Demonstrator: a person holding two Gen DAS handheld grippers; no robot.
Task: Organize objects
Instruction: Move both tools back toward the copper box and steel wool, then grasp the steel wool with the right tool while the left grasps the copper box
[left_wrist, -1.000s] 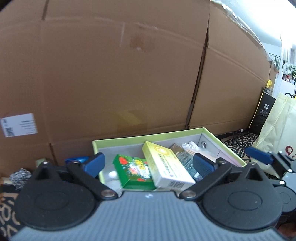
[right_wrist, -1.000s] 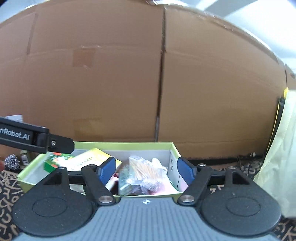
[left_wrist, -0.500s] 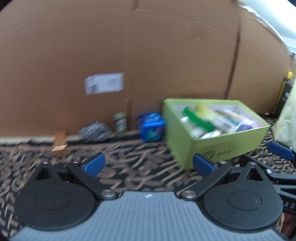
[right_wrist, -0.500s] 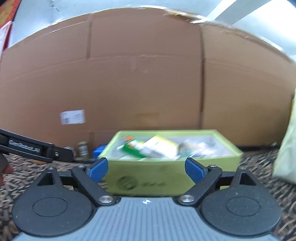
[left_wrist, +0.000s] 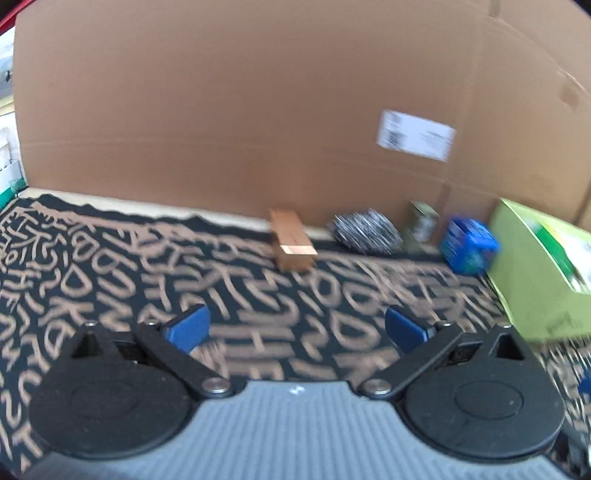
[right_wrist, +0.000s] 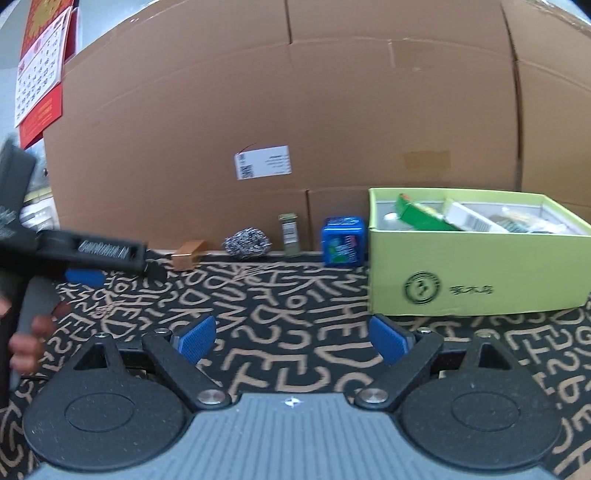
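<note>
Nearest, both claws have pulled back from over the green box: the left claw (left_wrist: 293, 328) and right claw (right_wrist: 291, 338) are released and empty, the right having just spread wider. They now face 4 loose items against the cardboard wall, probably next. The copper box (left_wrist: 291, 240) lies flat, long axis running toward the wall. The green box (right_wrist: 476, 258) stands rightmost.
</note>
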